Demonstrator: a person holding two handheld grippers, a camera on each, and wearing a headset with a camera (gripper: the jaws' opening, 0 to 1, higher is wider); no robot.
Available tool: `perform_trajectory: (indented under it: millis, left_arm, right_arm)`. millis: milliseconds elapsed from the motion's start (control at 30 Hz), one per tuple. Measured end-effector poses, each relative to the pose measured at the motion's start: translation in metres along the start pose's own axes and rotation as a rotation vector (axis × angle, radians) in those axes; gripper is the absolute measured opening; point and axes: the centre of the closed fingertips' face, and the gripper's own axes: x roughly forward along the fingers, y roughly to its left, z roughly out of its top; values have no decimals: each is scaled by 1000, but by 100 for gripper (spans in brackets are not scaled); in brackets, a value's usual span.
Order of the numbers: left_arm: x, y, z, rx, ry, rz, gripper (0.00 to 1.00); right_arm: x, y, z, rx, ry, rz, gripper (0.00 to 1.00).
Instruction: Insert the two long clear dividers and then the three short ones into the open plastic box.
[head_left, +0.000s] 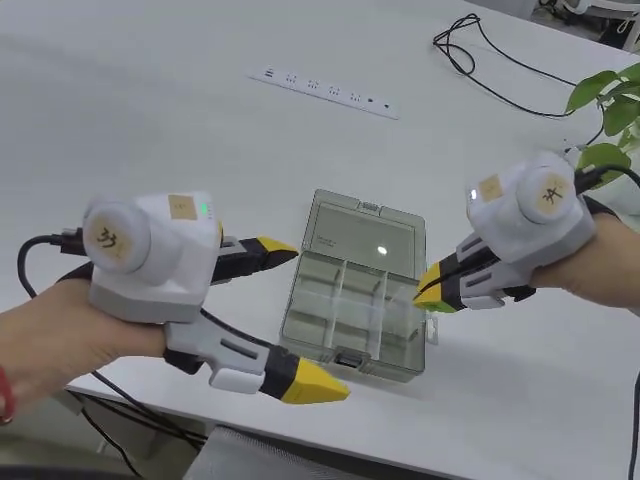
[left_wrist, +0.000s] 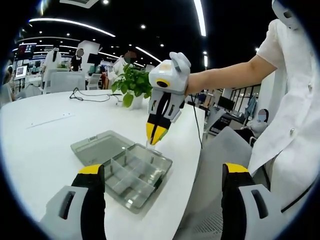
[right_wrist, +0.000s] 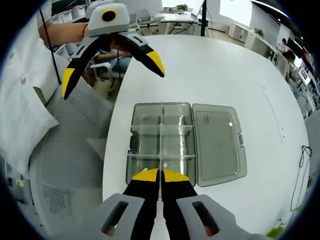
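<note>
Smoky plastic box (head_left: 292, 312) lies open at centre frame, with clear dividers (head_left: 345, 298) standing in its tray. At lower left the left gripper (head_left: 320, 320) gapes wide and empty. The right gripper (head_left: 422, 292) has its jaws pressed together at the tray's right edge, and whether they pinch anything cannot be told.

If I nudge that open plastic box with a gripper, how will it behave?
The open plastic box looks thin-walled, holding only clear dividers, so it is probably light and would slide easily on the smooth white table. Its lid lies open flat, so lifting the box would likely let it swing at the hinge.
</note>
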Motion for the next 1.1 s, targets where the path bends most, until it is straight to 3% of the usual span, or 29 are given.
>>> perform_trajectory:
  millis: [467,1100]
  left_arm:
    - [1,0,1,-1,-4,-3,100]
    - [1,0,0,-4,-3,-7,99]
  right_arm:
    - [1,-5,-5,-2,10,2,2]
    - [1,0,-7,-24,47,-4,2]
